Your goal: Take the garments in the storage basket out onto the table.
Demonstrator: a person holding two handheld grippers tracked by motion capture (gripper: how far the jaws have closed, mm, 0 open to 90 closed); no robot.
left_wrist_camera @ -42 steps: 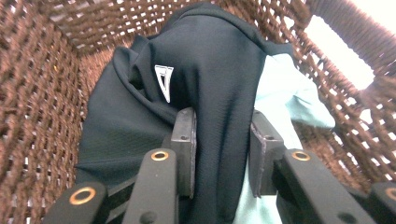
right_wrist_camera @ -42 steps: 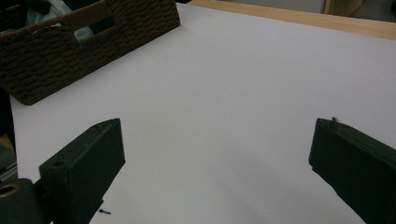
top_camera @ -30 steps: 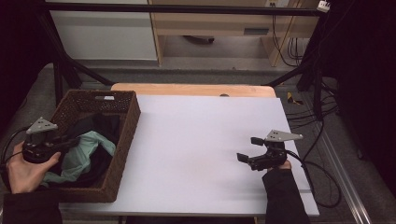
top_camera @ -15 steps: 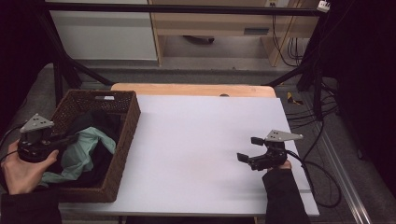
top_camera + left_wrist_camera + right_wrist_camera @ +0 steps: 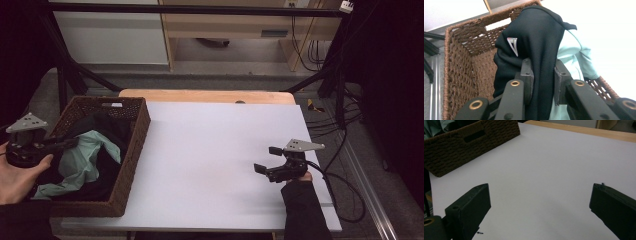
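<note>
So here's where we're at: the left gripper sits over the near-left part of the wicker basket, and its jaws are clamped tight on a fold of the black garment. In the left gripper view we can see that dark fabric pinched right between the two pads, bunched upward in front of the camera, with a small white triangular logo on its left side. Just behind and to the right of it is the mint green garment, which looks like it's touching the black one; from the high view we see the green cloth draped over the black stuff inside the basket, most of the pile sitting down within the woven walls. The basket itself stands on the left end of the white counter, its near-left corner hanging close to the counter edge. Over on the other side, the right gripper is well apart from all that, low over the bare counter near the right edge, pointing roughly toward the basket. Its jaws are spread wide with nothing between them, just plain white surface showing in the gap in the right gripper view, with the basket's side wall off in the far-left corner.
</note>
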